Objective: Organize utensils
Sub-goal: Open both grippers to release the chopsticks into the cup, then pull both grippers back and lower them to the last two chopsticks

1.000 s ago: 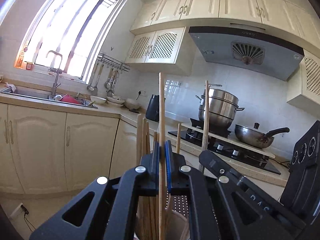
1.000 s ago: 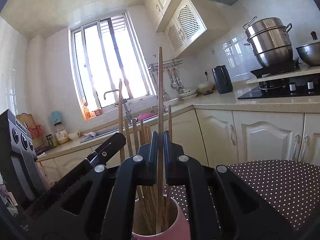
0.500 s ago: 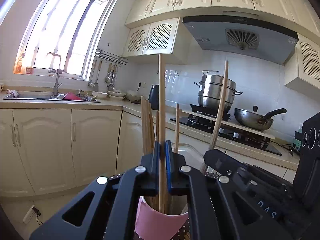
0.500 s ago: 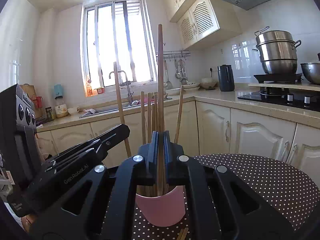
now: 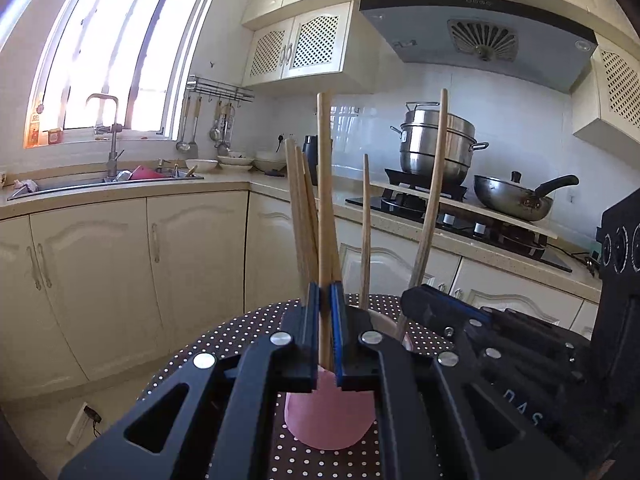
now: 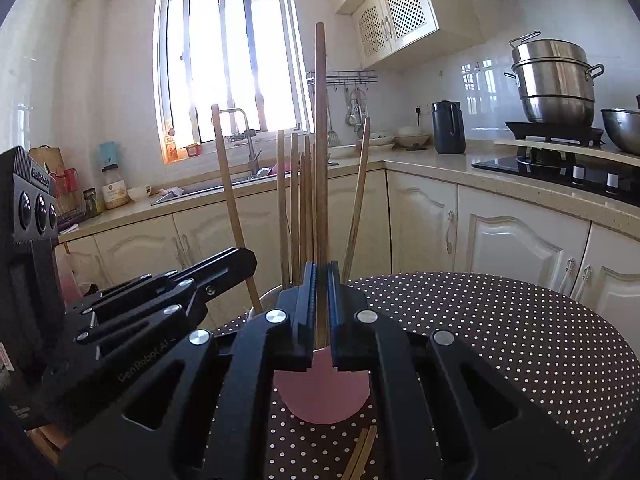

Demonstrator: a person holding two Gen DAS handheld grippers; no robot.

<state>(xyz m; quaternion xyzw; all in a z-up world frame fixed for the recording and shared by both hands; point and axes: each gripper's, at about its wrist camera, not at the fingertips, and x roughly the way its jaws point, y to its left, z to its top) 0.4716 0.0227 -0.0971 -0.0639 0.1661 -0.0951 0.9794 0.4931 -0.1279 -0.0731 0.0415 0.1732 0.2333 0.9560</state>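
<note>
The left gripper (image 5: 325, 332) pinches an upright chopstick (image 5: 323, 184) above the pink cup (image 5: 328, 416).

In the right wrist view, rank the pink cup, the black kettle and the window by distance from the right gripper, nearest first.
1. Pink cup: on the dotted table, just beyond the right gripper.
2. Black kettle: right of centre, on the counter.
3. Window: back wall, left of centre, behind the sink.

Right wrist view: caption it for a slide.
Right gripper shut on a long wooden chopstick above the pink cup of chopsticks on the dotted tablecloth.
</note>
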